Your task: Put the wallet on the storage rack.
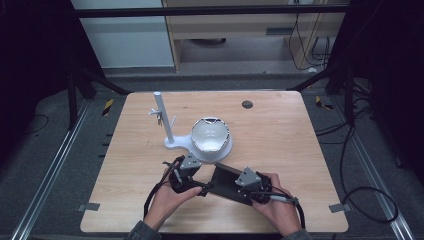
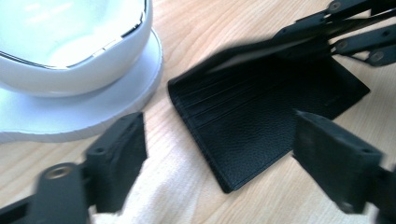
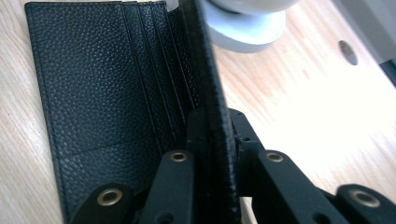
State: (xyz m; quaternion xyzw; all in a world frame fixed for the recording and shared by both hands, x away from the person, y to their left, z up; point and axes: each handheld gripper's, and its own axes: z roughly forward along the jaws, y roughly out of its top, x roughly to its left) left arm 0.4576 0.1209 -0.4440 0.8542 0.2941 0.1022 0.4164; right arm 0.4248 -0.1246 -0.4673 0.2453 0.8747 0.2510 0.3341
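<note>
The right gripper point(image 3: 212, 140) clamps the raised wallet point(image 3: 107, 93) flap; the left gripper point(image 2: 219, 154) stands open.

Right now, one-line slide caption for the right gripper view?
Right gripper shut on the raised flap of an open black leather wallet, card slots showing, on the wooden table beside a white dish base.

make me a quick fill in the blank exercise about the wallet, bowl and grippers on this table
1. The right gripper is shut on one raised flap of the black ____.
2. The left gripper has its jaws ____, with no pad touching the leather.
3. The white bowl sits on the round base of a white ____.
4. The wallet's other half lies flat on the ____ table, its card slots facing up.

Missing words: wallet; open; stand; wooden
</note>
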